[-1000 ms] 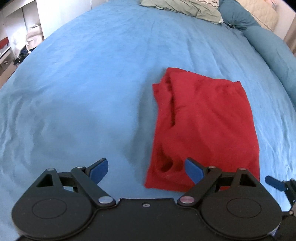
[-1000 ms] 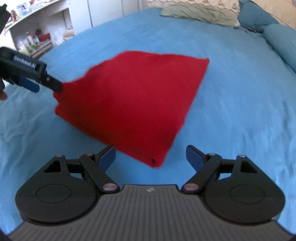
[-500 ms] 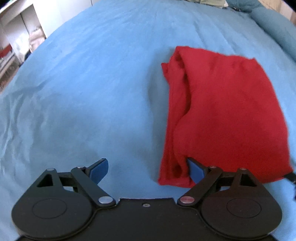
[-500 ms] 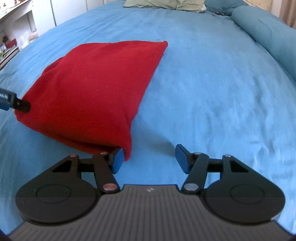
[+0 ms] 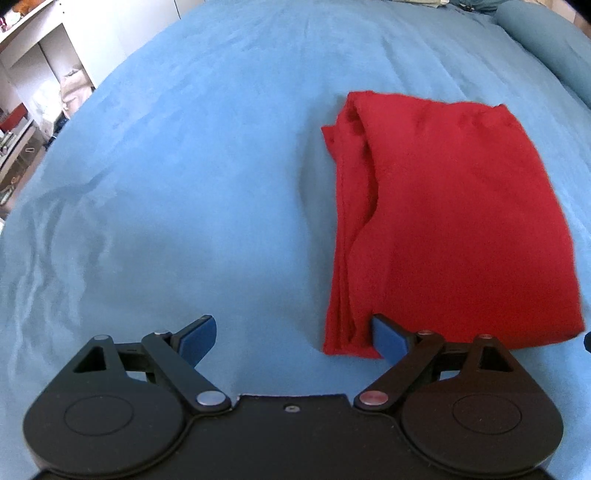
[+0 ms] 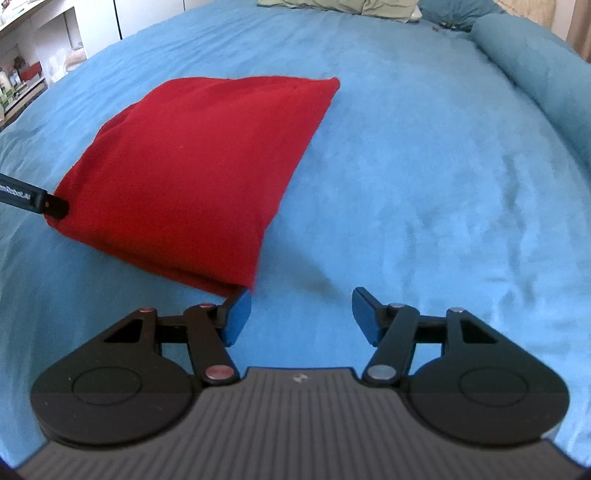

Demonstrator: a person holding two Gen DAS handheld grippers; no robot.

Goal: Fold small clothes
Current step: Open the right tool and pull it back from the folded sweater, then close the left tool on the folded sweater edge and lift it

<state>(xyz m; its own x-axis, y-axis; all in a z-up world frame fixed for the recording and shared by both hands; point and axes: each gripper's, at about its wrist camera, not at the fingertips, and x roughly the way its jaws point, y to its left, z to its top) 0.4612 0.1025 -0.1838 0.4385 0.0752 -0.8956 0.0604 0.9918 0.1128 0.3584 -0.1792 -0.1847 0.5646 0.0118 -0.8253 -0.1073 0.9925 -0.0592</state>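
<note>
Beside both grippers' inner fingers (image 5: 388,338), folded red cloth (image 5: 450,229).

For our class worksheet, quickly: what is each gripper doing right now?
Left gripper: open, holding nothing, beside the red cloth.
Right gripper: open, holding nothing.

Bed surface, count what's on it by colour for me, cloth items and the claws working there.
Red: 1, the folded red garment lying on the blue bedspread.
Black with blue pads: 2, the left claw and the right claw, both open at the garment's near corners.
Green: 1, a pillow at the far end.
Total: 4.
</note>
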